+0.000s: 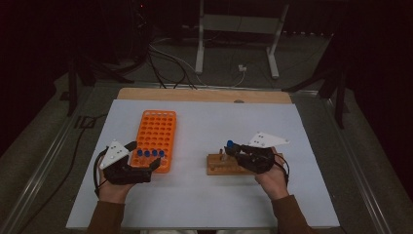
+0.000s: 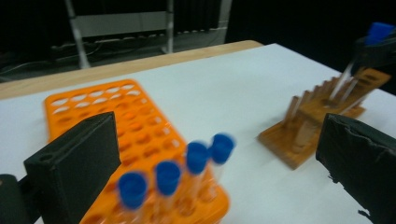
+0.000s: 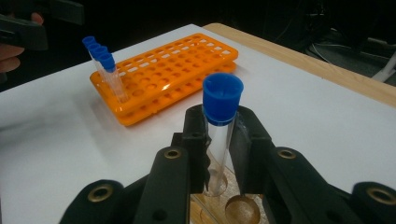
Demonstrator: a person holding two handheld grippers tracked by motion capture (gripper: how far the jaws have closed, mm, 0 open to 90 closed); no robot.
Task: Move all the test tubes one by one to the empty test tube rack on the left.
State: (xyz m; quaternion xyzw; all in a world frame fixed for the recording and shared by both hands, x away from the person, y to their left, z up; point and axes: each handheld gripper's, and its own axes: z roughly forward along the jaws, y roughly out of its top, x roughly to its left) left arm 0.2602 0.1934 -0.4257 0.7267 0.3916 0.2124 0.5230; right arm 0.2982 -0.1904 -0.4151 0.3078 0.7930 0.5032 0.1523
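- Your right gripper is clamped on a clear test tube with a blue cap; jaws pinch the glass just below the cap, tube upright.
- In the right gripper view the tube's bottom end sits at a hole of the wooden rack; can't tell if it's inside the hole or just above it.
- In the high view that right gripper is over the wooden rack, right of centre on the counter, blue cap poking out at its left end.
- Your left gripper has its jaws wide, nothing between the pads.
- In the high view it's at the near left corner of the orange rack, beside the tubes there, not touching them as far as you can see.
- Four blue-capped tubes stand in the near row of the orange rack; the left gripper view is blurred, the tubes sit between the two spread jaws but farther out.
- The orange rack and wooden rack are apart, bare white counter between them.
- Your hands come in from the bottom edge, brown sleeves.
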